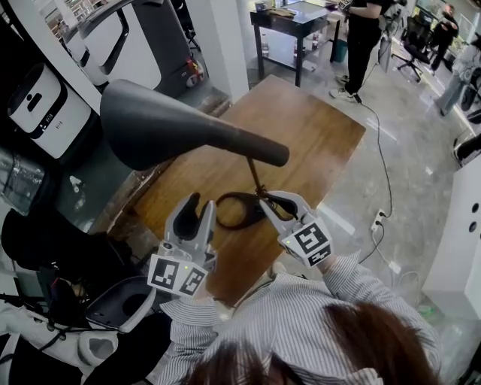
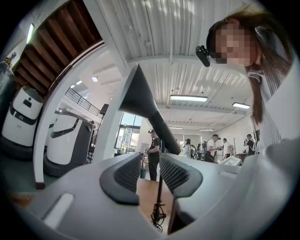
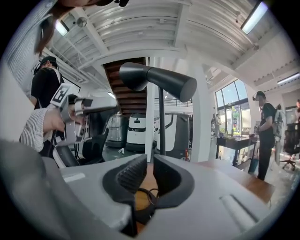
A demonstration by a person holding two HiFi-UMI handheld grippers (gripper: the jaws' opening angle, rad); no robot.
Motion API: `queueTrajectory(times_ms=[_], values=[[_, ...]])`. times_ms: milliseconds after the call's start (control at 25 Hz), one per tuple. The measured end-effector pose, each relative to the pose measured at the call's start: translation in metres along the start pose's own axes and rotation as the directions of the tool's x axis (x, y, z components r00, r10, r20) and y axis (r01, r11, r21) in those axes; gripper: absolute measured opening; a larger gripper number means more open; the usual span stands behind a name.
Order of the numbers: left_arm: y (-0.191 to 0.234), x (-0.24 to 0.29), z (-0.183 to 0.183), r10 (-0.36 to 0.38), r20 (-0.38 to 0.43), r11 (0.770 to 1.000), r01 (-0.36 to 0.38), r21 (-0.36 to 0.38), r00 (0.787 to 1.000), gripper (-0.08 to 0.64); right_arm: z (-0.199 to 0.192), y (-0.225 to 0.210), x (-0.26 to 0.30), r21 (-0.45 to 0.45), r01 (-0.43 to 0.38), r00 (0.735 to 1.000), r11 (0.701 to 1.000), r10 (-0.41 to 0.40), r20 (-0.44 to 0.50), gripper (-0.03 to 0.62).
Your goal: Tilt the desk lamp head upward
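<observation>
The desk lamp's dark grey head [image 1: 173,124] hangs over the wooden table [image 1: 308,143]. Its thin stem [image 1: 255,177] runs down to a ring base [image 1: 239,225]. My left gripper [image 1: 197,218] sits below the head, left of the base, open with nothing between its fingers. In the left gripper view the head [image 2: 140,101] and stem [image 2: 161,192] lie beyond the open left gripper [image 2: 150,161]. My right gripper [image 1: 279,204] is at the foot of the stem. The right gripper view shows the right gripper [image 3: 150,161] with jaws a narrow gap apart, and the stem [image 3: 161,122] rising just beyond them.
White robot machines [image 1: 41,101] stand left of the table. A black chair [image 1: 113,301] is at the lower left. A dark side table [image 1: 293,19] and a standing person [image 1: 364,37] are at the back, and a cable [image 1: 379,150] trails across the floor on the right.
</observation>
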State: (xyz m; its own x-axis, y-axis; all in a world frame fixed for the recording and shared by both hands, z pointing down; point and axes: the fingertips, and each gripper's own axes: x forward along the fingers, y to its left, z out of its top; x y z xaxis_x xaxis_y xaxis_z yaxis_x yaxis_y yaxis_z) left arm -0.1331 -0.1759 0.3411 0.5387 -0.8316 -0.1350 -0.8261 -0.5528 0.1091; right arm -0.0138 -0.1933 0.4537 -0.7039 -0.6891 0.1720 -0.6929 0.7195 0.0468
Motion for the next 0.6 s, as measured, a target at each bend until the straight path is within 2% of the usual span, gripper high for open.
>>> queueTrajectory(times_ms=[160,280,400,480,600], values=[[-0.032,0.005,-0.035,-0.062,-0.049,0.995,0.057,-0.085,0.997,0.059,0.02,0.013,-0.02,0.041,-0.024,0.998,0.999,0.022,0.052,0.022],[-0.054,0.01,-0.058,-0.102,-0.08,0.988,0.091,-0.127,0.992,0.042,0.023,0.018,-0.031,0.045,-0.029,0.997,0.999,0.025,0.077,0.002],[-0.063,0.013,-0.077,-0.092,-0.094,0.982,0.075,-0.172,0.991,0.005,0.018,0.02,-0.035,0.05,-0.036,0.996,0.998,0.032,0.081,0.0],[-0.068,0.012,-0.089,-0.079,-0.097,0.97,0.054,-0.237,0.992,0.005,0.013,0.022,-0.042,0.054,-0.041,0.997,0.998,0.037,0.071,0.0],[-0.079,0.013,-0.106,-0.108,-0.111,0.95,0.069,-0.306,0.988,0.005,0.007,0.024,-0.049,0.078,-0.054,0.998,0.996,0.051,0.04,0.002]])
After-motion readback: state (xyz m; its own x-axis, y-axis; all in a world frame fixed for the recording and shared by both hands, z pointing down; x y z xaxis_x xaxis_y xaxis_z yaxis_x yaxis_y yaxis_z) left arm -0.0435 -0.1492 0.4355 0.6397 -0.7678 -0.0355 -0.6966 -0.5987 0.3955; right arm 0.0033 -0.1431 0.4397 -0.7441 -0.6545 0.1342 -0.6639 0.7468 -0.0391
